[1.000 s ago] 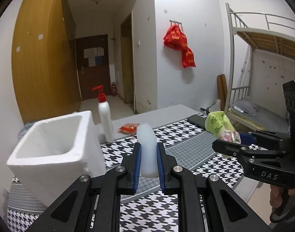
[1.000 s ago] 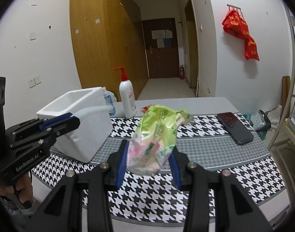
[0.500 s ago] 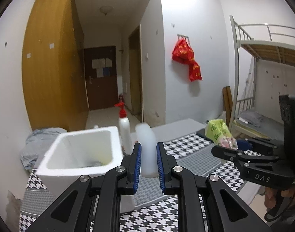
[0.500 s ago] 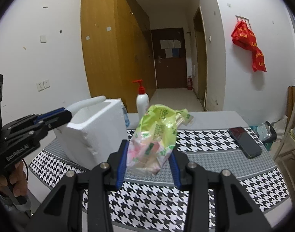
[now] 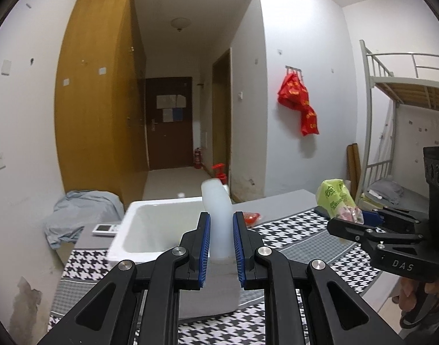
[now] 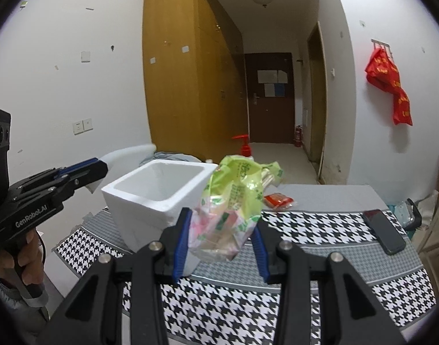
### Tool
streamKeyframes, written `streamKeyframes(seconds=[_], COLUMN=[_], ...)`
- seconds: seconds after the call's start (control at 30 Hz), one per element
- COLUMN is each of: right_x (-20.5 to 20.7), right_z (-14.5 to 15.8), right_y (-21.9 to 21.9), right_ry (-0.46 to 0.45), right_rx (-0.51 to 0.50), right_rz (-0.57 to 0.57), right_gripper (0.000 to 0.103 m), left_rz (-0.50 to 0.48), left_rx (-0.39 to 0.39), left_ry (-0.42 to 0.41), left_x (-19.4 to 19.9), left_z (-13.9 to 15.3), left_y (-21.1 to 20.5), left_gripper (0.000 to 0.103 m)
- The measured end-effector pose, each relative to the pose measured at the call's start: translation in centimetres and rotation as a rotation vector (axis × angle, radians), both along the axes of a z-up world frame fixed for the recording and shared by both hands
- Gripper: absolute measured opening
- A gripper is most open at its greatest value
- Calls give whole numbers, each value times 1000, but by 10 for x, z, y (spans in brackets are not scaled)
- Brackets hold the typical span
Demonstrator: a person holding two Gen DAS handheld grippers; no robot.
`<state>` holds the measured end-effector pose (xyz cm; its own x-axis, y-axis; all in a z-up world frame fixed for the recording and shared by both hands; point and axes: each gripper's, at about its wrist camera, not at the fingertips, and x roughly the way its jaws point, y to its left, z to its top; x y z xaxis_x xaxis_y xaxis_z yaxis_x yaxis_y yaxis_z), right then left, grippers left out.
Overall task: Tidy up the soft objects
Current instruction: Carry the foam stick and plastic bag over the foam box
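Left wrist view: foam box shifted lower and nearer centre than second before, both loads lifted toward it, drop-off likely next. Left gripper fingers nearly closed, pinching white foam piece. Right gripper fingers part-open, clamping green snack bag above counter.
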<state>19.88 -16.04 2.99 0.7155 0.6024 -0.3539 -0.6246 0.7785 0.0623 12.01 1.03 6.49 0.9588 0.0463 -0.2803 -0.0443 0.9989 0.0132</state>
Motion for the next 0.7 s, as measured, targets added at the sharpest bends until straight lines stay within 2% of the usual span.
streamKeyframes(seconds=[0.37,0.7], right_x=[-3,2], right_z=[3,1], right_y=[42,79], right_ry=[-14,-12], right_rx=[-16,-28], right_rz=[81,166], right_gripper=[44,44], left_rz=[57,129], left_rx=[6,-20], left_ry=[2,7], left_x=[-8,-13], left_z=[-3,-8], left_y=[30,61], left_gripper=[17,17])
